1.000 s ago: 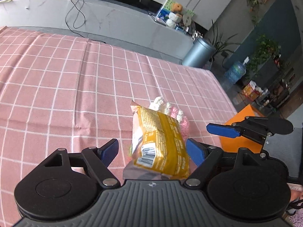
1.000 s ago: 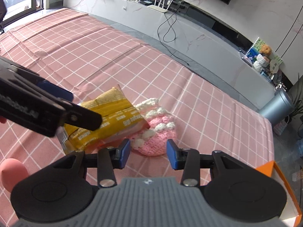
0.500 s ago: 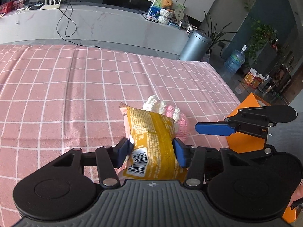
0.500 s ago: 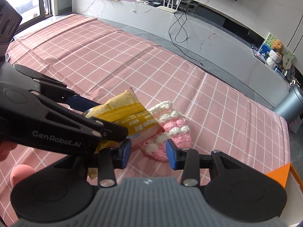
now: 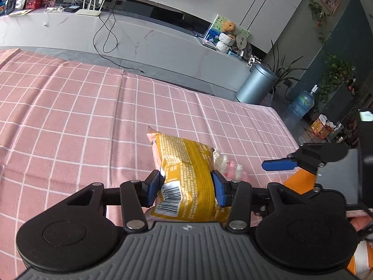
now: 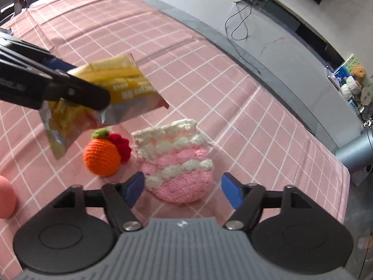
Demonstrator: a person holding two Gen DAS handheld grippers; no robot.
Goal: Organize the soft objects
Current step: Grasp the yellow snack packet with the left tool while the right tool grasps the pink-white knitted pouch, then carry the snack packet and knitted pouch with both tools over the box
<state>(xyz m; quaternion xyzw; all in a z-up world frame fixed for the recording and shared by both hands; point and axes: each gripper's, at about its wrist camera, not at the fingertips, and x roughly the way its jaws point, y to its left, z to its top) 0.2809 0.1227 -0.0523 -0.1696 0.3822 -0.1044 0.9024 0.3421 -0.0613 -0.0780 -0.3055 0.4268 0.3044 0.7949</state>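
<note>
1. Living room, long marble TV bench along the wall; the work surface is a tabletop (image 5: pixel 70 121) under a pink checked cloth.

2. Left wrist view: the left tongs (image 5: pixel 186 184) are clamping a yellow snack packet (image 5: pixel 186 170), blue pads pressing into both sides near the barcode end, so the packet is sitting crumpled and lifted clear of the cloth. Likely being carried off to be sorted. Behind it a pink-and-white crochet pouch (image 5: pixel 230 165) is peeking out on the cloth. The right tongs (image 5: pixel 279 164) are showing at the right edge, above something orange (image 5: pixel 296 179), probably a bin, only partly in view.

3. Right wrist view: the right tongs (image 6: pixel 183 190) are opening, pads spread either side of the crochet pouch (image 6: pixel 177 161) without pressing it; pouch is lying on the cloth between them, so this looks like lining up for a grab. The left tongs (image 6: pixel 70 86) are holding the snack packet (image 6: pixel 109 98) in the air at upper left, keeping it out of the way. A crochet orange (image 6: pixel 101 155) with a red knitted bit is resting just beside the pouch. A pink rounded thing (image 6: pixel 5 197) is at the left edge, can't tell what.
</note>
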